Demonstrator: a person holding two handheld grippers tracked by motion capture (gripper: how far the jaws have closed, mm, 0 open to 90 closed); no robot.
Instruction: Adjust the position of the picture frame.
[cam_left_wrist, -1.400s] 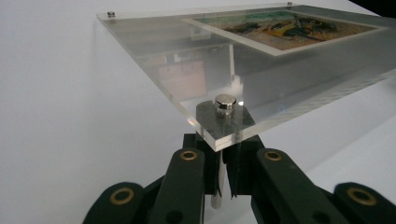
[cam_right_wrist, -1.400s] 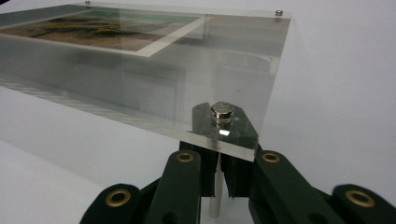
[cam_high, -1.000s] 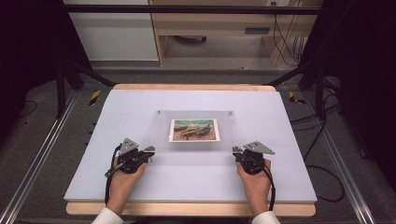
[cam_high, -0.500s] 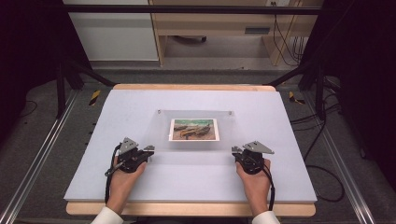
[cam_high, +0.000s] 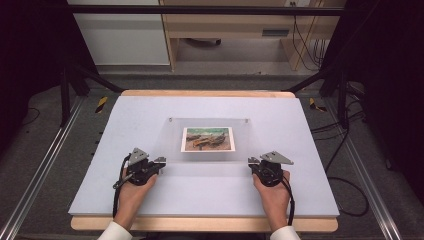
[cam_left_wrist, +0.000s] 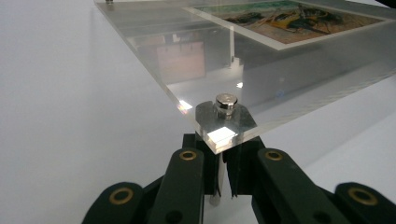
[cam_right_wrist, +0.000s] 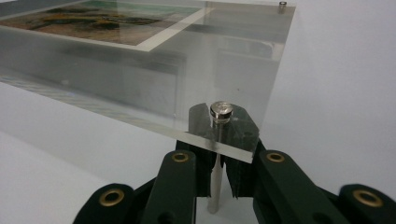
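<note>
Black jaws of the left gripper (cam_left_wrist: 219, 179), matte and hinged with small brass-ringed pivots, stand nearly together around a thin pale standoff post (cam_left_wrist: 215, 184) under the near left corner of a clear acrylic sheet (cam_left_wrist: 280, 79); a round, shiny metal cap (cam_left_wrist: 226, 101) sits on top of that corner; the right gripper (cam_right_wrist: 218, 179) closes the same way on the pale post (cam_right_wrist: 214, 182) under the near right corner, with its own polished cap (cam_right_wrist: 221, 110) above. The sheet is flat, rectangular and glossy, with crisp cut edges that catch the light; it carries a landscape-format print (cam_high: 208, 139) with a white border, in greens, browns and orange, lying at its middle. From the high view the sheet (cam_high: 210, 165) rests in the middle of a smooth, pale lilac table top (cam_high: 150, 115) with a light wooden rim; the left hand (cam_high: 134, 192) and right hand (cam_high: 272, 192) come in from the near edge, each gripper at a near corner; wide bare surface lies to the left, right and far side of the sheet. The gripper views show the posts and the raised sheet's thickness; the high view shows two small caps at the far corners (cam_high: 170, 120) and the dark floor with metal rails around the table.
</note>
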